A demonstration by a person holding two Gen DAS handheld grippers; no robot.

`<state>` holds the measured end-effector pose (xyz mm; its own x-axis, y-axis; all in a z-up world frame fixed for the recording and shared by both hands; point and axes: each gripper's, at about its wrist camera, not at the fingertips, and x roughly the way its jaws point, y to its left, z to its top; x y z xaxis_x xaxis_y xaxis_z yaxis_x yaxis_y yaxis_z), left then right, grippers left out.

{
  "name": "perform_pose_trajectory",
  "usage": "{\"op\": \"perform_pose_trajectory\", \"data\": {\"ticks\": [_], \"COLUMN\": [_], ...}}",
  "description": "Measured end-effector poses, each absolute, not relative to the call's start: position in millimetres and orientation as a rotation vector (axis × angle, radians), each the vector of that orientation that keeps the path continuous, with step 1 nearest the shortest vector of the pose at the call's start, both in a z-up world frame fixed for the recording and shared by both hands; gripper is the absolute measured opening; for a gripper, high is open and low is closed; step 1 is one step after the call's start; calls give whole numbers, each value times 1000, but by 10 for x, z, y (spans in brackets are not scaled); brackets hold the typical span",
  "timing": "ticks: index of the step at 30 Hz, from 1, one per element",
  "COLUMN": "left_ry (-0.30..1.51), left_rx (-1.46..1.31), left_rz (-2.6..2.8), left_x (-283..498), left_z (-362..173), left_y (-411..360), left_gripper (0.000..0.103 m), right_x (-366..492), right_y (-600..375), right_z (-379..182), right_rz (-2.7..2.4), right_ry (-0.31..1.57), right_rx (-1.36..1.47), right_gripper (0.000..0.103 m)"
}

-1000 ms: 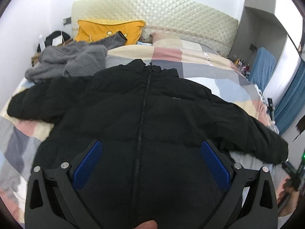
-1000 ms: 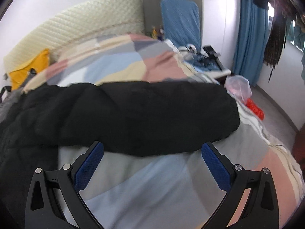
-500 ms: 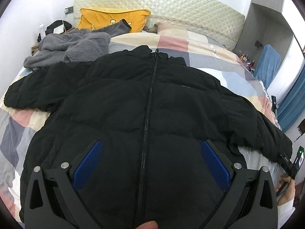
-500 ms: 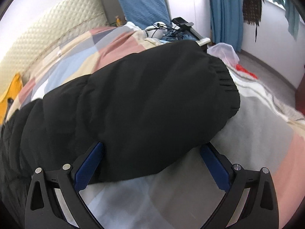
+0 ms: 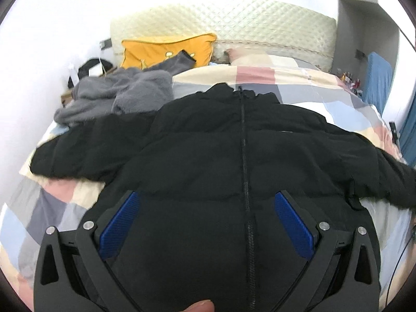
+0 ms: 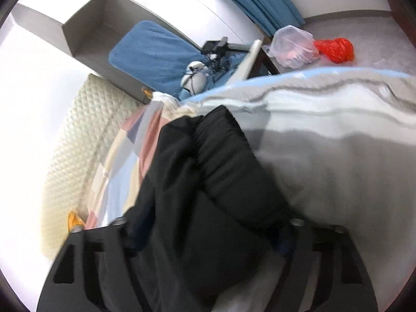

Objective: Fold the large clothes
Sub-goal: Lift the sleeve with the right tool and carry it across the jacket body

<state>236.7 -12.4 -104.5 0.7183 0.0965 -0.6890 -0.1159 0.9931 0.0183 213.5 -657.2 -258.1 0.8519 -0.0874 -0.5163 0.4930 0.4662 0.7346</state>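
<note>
Broadly, the bed with its patchwork cover carries everything: the black puffer jacket lies front up across it, zip closed, collar toward the quilted headboard, both sleeves spread out to the sides. A grey fleece is heaped just beside one shoulder, a yellow cushion behind it.

Jacket reads as bulky but light, soft, air-filled, with a slick shell. I judge it will spring back out of a fold and slide on itself, so grab at seams, cuff or hem, not the puffed panels.

My left gripper hangs over the lower front near the hem, jaws spread wide, blue pads clear of the cloth, nothing held.

My right gripper is at the sleeve near the bed's edge. Jaws are closing, sleeve bunched between them. The view is blurred and the pads buried in fabric, so I cannot tell whether they press yet. The ribbed cuff lies just beyond, a firmer hold in my judgement.
</note>
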Motion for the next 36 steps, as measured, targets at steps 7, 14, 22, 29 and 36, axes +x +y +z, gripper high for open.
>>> {"op": "perform_pose_trajectory", "data": {"ticks": [7,14,22,29,36], "left_ry": [757,790,774,755,729], "left_rx": [-26,-20,-3,-25,-51], "left_rz": [134,103,70,45,54], "left_x": [2282,2091,1898,1805,1724], "left_z": [-1059,-1095,-1070,-1073,-1028], "left_y": [1,56,180,346,483], "left_gripper": [103,103,103,103,103], "right_x": [2177,2098,2096,2166,2329], "right_y": [-6621,-6425,-5798,-4775,-3397], "right_z": [-1952,-917,122,1055,1722], "right_rz": [-350,-353,-329,-210,-59], "right_ry": [425,346,280,221,190], "right_rx": [947,811,649,473,253], "right_gripper": [14,10,11,12,12]}}
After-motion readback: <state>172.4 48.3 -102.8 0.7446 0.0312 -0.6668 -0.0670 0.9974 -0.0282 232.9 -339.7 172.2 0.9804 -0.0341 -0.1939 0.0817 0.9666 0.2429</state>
